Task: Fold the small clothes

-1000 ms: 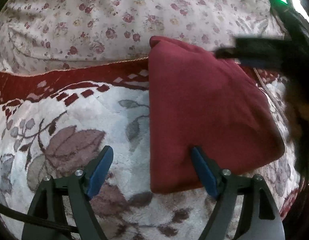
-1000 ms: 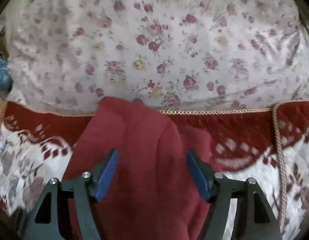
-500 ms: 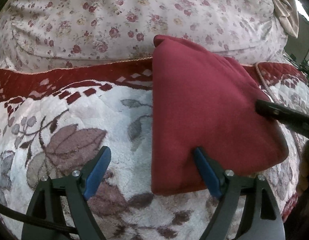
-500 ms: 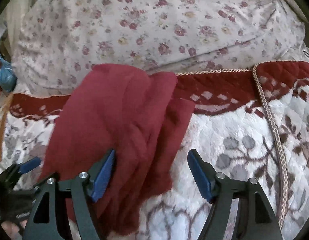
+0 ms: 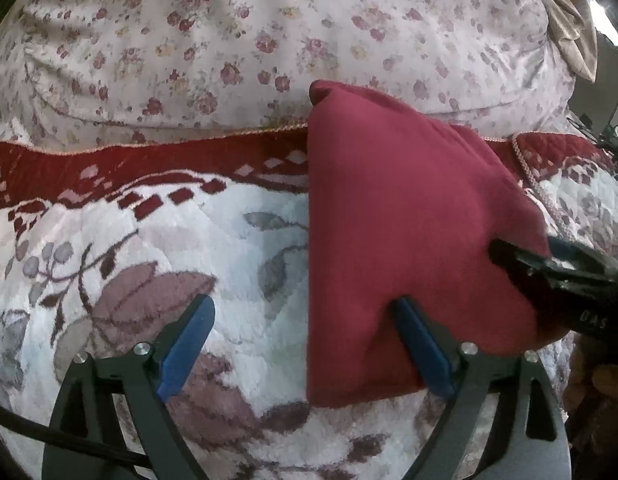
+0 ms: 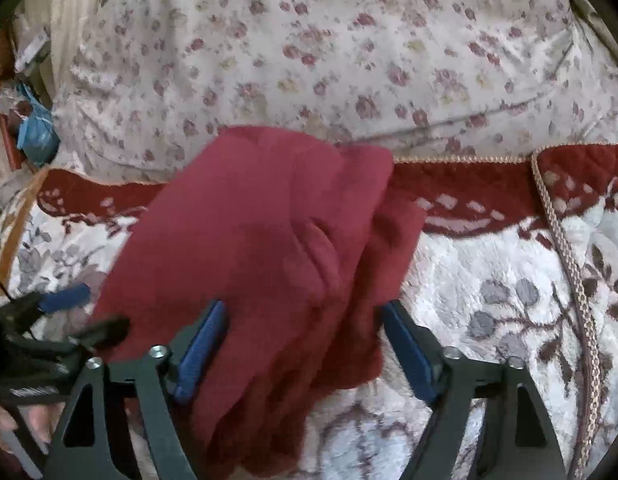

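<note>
A folded dark red garment (image 5: pixel 405 232) lies on a floral fleece blanket (image 5: pixel 237 240). My left gripper (image 5: pixel 305 348) is open; its right finger rests on the garment's near left corner, its left finger over bare blanket. My right gripper (image 6: pixel 303 350) is open and low over the garment (image 6: pixel 261 248), whose layered folds show on its right side. The right gripper also shows in the left wrist view (image 5: pixel 549 268), at the garment's right edge. The left gripper shows in the right wrist view (image 6: pixel 65 312) at the left.
A rose-print quilt (image 5: pixel 269 40) bulges behind the blanket's red border (image 5: pixel 129 164). A braided cord (image 6: pixel 569 264) runs down the blanket at the right. Blue clutter (image 6: pixel 33 128) sits at the far left.
My right gripper has pulled back and down from over the garment to its near right edge. The garment and my left gripper have barely moved.
</note>
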{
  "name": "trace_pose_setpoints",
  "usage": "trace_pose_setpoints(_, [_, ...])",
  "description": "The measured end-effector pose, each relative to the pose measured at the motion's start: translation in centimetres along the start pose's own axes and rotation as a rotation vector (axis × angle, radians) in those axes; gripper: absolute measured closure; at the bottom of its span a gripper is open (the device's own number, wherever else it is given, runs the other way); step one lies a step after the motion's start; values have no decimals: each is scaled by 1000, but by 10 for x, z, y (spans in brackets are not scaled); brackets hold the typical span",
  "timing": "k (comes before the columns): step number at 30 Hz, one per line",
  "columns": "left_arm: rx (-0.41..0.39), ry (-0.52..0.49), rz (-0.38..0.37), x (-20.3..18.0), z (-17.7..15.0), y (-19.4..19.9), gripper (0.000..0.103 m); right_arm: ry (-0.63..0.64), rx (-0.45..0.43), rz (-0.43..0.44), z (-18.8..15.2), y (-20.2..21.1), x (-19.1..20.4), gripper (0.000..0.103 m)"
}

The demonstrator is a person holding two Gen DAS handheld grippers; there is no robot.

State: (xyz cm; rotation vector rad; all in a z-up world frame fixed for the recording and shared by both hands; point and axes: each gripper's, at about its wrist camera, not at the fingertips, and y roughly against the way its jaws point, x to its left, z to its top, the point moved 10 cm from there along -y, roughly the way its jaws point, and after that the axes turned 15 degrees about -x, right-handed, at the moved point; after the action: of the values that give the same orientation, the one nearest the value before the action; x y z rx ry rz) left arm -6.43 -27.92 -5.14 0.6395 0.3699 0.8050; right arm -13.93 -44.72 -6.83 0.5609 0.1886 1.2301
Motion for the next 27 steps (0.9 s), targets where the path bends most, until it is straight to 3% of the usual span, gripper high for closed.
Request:
trace_pose_setpoints(4, [-12,-20,0,-2,2,-1,12,-132,32,43,-7,-7,-11,9])
trace_pose_setpoints(7, [-10,-10,-5,-2,3,-1,12,-130,15,47,-3,-7,-10,9])
trace_pose_setpoints(11, [-16,-1,-12,-1,7,0,12,-114,-84,31,25,0,-9,8])
trace_pose_setpoints(17, [-26,43,-15,7,13,0,12,-197,-41,-3,46,-27,-25,10])
trace_pose_setpoints(20, [-24,54,-18,9,13,-1,12,-234,24,-16,47,-51,-31,22])
trace_pose_setpoints(21, [-25,53,-18,9,14,-1,12,-272,52,8,45,-59,-30,32])
trace_pose_setpoints(22, [-26,51,-19,9,14,-1,12,-303,61,47,45,-62,-27,52])
trace_pose_setpoints(23, [-27,51,-19,9,14,0,12,-310,61,74,47,-60,-23,56])
trace_pose_setpoints(26, [-38,58,-26,9,17,2,12,-165,12,10,52,-49,-19,79])
trace_pose_setpoints(27, [-40,65,-34,9,18,2,12,-141,19,-15,47,-50,-22,79])
